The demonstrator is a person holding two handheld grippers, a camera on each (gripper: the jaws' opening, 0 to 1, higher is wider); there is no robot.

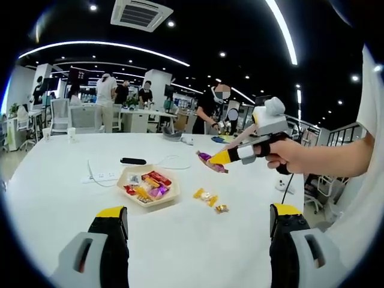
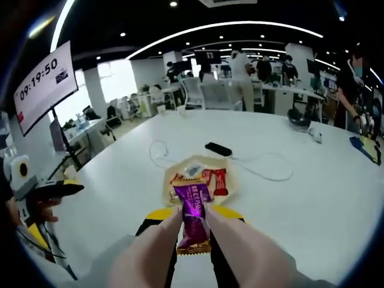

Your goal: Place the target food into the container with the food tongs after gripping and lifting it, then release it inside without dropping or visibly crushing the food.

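You are in the carry step: the purple candy (image 2: 193,217) is gripped, lifted off the table (image 2: 312,198), and on its way to the container (image 2: 231,183).

In the right gripper view the right gripper (image 2: 192,225) works a pair of tongs (image 2: 240,252), whose two pale arms converge and pinch the candy between them. The tongs are nearly closed, open only by the thickness of the wrapper. The candy stands roughly on end in that view, its lower crimped edge showing below the pinch. The wrapper looks flat, not visibly crushed.

In the left gripper view the right gripper (image 1: 219,159) hangs above the table with the candy (image 1: 211,162) at its tip, to the right of the container (image 1: 148,185) and apart from it. Two loose candies (image 1: 207,198) lie on the table just beside the container, below the carried one.

Next, bring the candy over the container, which already has several sweets in it, lower it inside the rim, and only then ease the tongs apart. Keep the squeeze light and steady until then.

Your left gripper (image 1: 198,225) has its jaws spread wide, holding nothing, low over bare table.
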